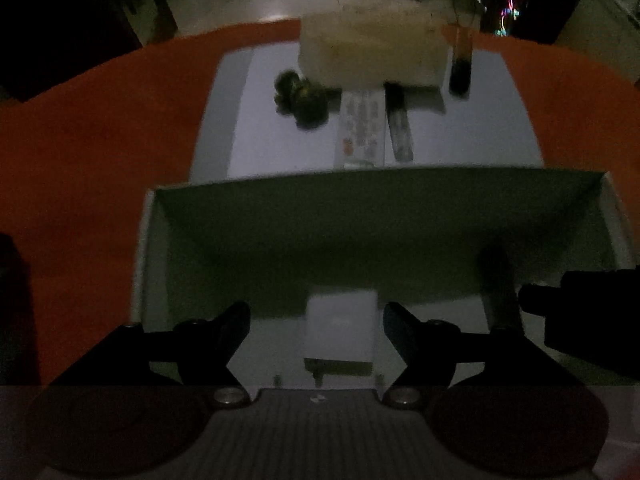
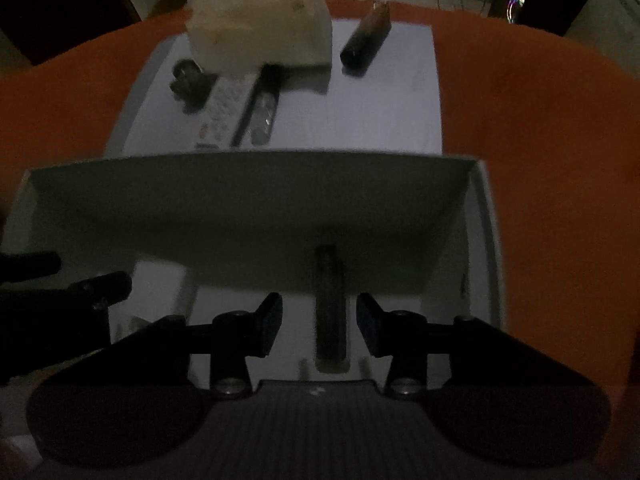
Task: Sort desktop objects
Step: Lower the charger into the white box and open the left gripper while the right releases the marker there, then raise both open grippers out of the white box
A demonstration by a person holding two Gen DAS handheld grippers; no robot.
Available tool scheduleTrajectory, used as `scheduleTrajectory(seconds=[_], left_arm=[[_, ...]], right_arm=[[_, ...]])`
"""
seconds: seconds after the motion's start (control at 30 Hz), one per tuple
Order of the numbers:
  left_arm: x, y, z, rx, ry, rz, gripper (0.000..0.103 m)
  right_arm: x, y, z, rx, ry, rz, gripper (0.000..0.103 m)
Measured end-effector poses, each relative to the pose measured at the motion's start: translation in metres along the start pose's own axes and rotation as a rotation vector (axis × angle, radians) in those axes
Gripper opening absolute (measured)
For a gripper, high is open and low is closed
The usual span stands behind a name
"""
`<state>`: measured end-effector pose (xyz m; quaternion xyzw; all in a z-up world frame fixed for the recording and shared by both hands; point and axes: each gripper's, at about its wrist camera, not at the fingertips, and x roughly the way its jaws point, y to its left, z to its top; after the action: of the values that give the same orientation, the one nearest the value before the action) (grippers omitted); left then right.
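An open white box [image 1: 380,216] stands at the near end of a grey mat. My left gripper [image 1: 316,320] hangs over its inside, open, with a white flat block [image 1: 340,332] lying on the box floor below the gap. My right gripper [image 2: 320,320] is open over the same box [image 2: 248,200]. A dark stick-shaped object [image 2: 330,304] lies on the floor between its fingers with a gap on each side. The white block [image 2: 160,292] shows at the left of the right wrist view. Each gripper's dark fingers show at the edge of the other's view.
Beyond the box on the grey mat [image 1: 480,136] lie a cream block [image 1: 372,48], a dark lumpy object [image 1: 302,100], a white remote [image 1: 360,128], a dark remote [image 1: 400,124] and a dark bottle [image 1: 460,68]. An orange cloth [image 1: 100,120] covers the table. The scene is dim.
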<state>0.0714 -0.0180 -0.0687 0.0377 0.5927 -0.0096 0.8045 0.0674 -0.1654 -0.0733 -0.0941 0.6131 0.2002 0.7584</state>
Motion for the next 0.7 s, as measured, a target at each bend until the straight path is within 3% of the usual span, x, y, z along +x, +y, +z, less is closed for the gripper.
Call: scheduleTrajectory(seconds=[0.37, 0.7], left_arm=[[-0.067, 0.016, 0.015, -0.065, -0.133, -0.004, 0.074], [-0.088, 0.019, 0.029, -0.092, -0.171, -0.013, 0.074]], right_arm=[[-0.063, 0.008, 0.010, -0.004, -0.106, -0.007, 0.046], [-0.082, 0.008, 0.017, 0.015, -0.129, 0.016, 0.046]])
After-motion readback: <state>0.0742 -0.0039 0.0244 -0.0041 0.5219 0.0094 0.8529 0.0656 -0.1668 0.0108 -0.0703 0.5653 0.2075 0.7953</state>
